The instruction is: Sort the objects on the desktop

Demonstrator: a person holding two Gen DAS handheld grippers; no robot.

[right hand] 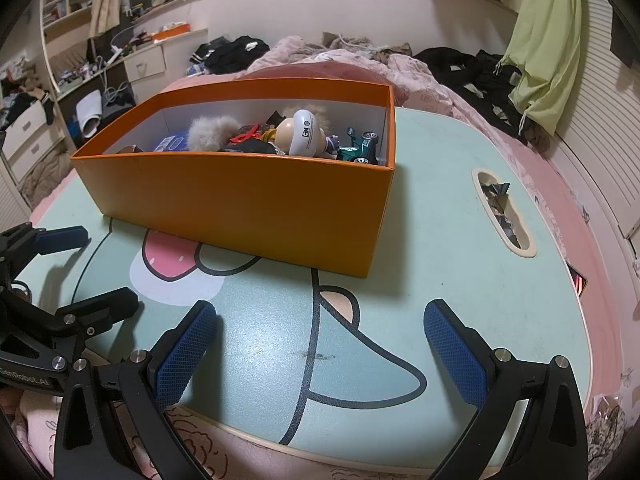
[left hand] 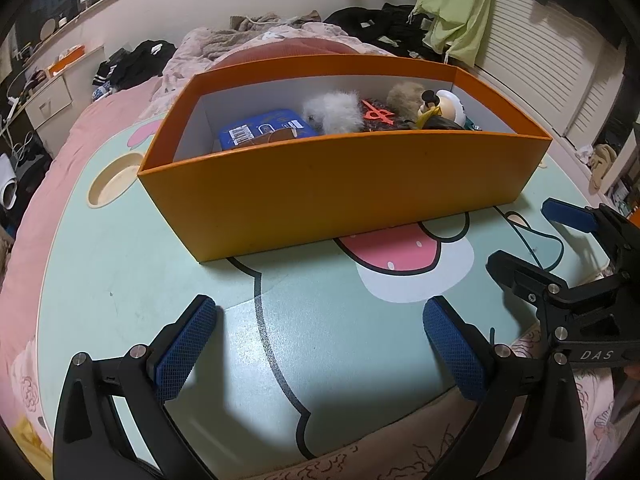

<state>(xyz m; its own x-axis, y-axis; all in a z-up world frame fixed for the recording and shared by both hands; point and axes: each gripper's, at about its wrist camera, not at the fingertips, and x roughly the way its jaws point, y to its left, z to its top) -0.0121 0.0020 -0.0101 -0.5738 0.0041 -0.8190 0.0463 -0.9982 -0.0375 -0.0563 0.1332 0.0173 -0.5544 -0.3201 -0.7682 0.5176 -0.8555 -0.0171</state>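
An orange cardboard box [left hand: 340, 188] [right hand: 248, 204] stands on the mint cartoon table top [left hand: 120, 276] [right hand: 460, 248]. Inside lie a blue packet [left hand: 260, 130], a white fluffy toy [left hand: 332, 110], a red plastic piece [left hand: 376, 114], a doll with a white helmet [right hand: 304, 134] and a green toy car [right hand: 358, 146]. My left gripper [left hand: 320, 312] [right hand: 110, 266] is open over the bare table in front of the box. Beside it on the right, my right gripper [right hand: 320, 312] [left hand: 518, 234] is open too. Nothing sits between either pair of blue pads.
The table has a round cup hole [left hand: 112, 184] at its left and an oblong slot [right hand: 502, 212] holding wrappers at its right. It stands on a pink bed with dark clothes [right hand: 476, 68] piled behind. Drawers [right hand: 146, 64] and shelves line the far left.
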